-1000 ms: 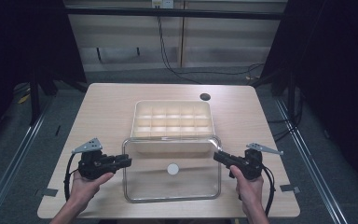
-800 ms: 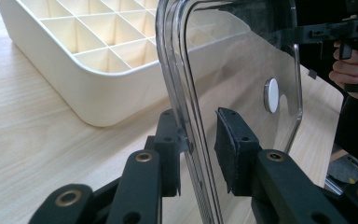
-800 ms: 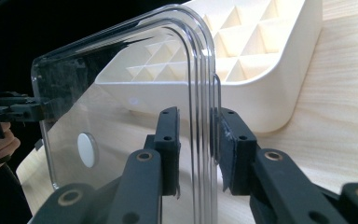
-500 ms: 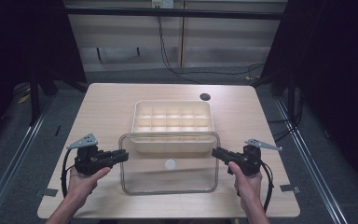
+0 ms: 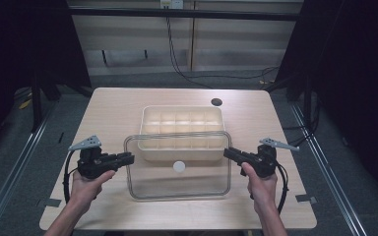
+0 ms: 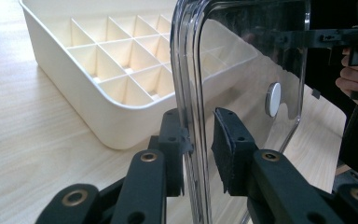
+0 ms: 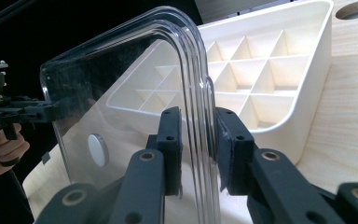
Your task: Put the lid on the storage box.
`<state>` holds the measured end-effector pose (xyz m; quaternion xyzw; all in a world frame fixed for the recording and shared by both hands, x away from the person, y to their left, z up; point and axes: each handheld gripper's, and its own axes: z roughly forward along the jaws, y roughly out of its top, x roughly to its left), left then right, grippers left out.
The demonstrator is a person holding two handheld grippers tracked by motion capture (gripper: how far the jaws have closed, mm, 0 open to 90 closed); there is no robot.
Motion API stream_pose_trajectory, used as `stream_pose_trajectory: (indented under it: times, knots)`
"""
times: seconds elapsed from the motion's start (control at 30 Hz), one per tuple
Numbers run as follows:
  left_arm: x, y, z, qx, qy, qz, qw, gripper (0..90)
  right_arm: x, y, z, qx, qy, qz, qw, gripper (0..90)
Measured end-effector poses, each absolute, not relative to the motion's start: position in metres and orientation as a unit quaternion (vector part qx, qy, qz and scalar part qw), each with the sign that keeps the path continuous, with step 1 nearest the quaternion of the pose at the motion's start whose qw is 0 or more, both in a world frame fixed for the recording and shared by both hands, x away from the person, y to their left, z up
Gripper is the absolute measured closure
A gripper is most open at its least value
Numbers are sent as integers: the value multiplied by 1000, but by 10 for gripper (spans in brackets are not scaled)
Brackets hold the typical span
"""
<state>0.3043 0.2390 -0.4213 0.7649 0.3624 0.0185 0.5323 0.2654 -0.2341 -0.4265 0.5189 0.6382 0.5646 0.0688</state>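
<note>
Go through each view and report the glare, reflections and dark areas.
High view: table evenly lit, surroundings nearly black; clear lid shows mainly by its bright rim. Left gripper view: lid mirrors the dark room, edge glints white. Right gripper view: same dark sheen on the lid; tray bright, slightly washed out.

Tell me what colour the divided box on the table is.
Cream; the divided box shows best in the left gripper view.

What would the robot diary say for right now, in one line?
left gripper: shut on clear lid | right gripper: shut on clear lid | lid: above cream divided tray
</note>
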Motion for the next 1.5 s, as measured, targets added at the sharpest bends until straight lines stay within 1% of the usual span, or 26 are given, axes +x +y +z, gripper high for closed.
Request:
stream_pose_trajectory:
  times: [0.1, 0.37, 0.6, 0.7, 1.07, 1.37, 1.5]
  knots:
    - [310, 237, -416, 755, 368, 16, 542, 740, 268, -234, -424, 520, 636, 566, 72, 736]
    - [313, 231, -408, 758, 364, 27, 541, 737, 269, -239, -417, 519, 633, 569, 81, 735]
    - [319, 231, -392, 759, 360, 39, 541, 731, 273, -240, -404, 511, 634, 574, 87, 737]
    - [325, 230, -388, 757, 367, 49, 538, 728, 280, -239, -400, 510, 632, 577, 89, 738]
    - [340, 230, -371, 757, 360, 58, 542, 728, 296, -239, -389, 512, 619, 589, 88, 737]
    - [354, 228, -361, 757, 361, 61, 542, 726, 312, -239, -378, 512, 620, 587, 95, 733]
    - [361, 225, -360, 757, 364, 59, 540, 727, 318, -240, -378, 517, 617, 586, 95, 732]
